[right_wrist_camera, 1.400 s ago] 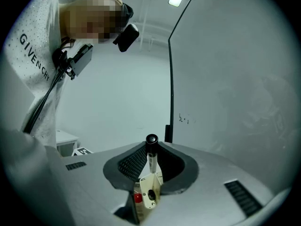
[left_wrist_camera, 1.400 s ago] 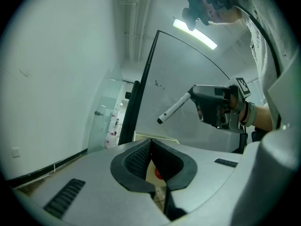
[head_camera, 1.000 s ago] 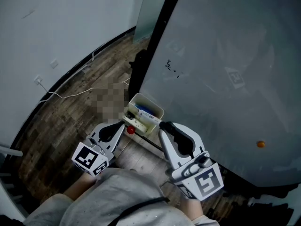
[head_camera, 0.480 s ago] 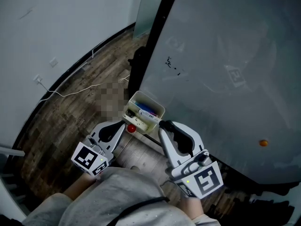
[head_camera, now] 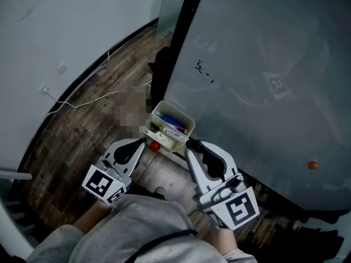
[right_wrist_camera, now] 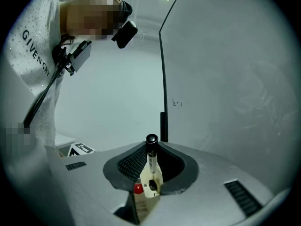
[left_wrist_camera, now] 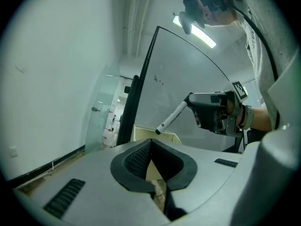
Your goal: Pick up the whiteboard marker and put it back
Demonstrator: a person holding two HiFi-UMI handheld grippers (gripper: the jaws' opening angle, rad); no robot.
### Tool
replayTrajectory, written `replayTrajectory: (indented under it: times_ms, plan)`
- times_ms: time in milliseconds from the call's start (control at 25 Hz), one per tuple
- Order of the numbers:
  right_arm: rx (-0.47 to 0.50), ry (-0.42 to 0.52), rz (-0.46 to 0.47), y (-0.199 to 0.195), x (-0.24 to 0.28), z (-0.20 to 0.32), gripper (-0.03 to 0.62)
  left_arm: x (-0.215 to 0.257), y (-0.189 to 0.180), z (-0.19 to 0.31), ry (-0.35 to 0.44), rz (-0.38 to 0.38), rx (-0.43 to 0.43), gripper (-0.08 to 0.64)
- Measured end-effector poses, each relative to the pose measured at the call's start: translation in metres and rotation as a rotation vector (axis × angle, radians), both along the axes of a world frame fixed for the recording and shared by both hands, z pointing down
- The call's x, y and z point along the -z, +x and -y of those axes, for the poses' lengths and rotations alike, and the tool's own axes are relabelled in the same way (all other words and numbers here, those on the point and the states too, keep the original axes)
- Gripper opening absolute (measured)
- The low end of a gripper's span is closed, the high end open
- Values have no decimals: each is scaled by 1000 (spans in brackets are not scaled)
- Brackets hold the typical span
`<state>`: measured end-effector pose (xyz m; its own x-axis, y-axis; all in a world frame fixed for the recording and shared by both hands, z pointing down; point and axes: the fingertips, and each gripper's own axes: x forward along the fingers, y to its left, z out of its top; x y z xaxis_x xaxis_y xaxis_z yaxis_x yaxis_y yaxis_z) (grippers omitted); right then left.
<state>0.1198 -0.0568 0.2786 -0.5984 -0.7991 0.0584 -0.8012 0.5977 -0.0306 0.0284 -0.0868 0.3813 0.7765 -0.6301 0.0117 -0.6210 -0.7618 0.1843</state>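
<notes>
Change over the last sec: barely any. Right gripper [head_camera: 193,149] still pinches the whiteboard marker [right_wrist_camera: 150,149] btwn its pads, black end aimed at the cream tray [head_camera: 178,114] fixed at the whiteboard's [head_camera: 258,64] lower corner. Marker's end sits just beside the tray's near rim, not inside. Tray has only slid a bit higher in the head view. Left gripper [left_wrist_camera: 151,157] has its pads pressed together w/ nothing in them, near a red round bit [head_camera: 155,145]. Pick-up looks done; put-back prob. still needs a drop into the tray, then release.

whiteboard scribble [head_camera: 202,66] too small, tray [head_camera: 173,143] contents indistinct
</notes>
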Motion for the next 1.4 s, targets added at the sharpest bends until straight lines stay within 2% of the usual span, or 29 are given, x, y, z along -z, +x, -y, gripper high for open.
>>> replayTrajectory:
  times_ms: [1400]
  plan:
    - [-55,-162,16,2,-74,12,78,-44,-9,5,-97,34,18,14]
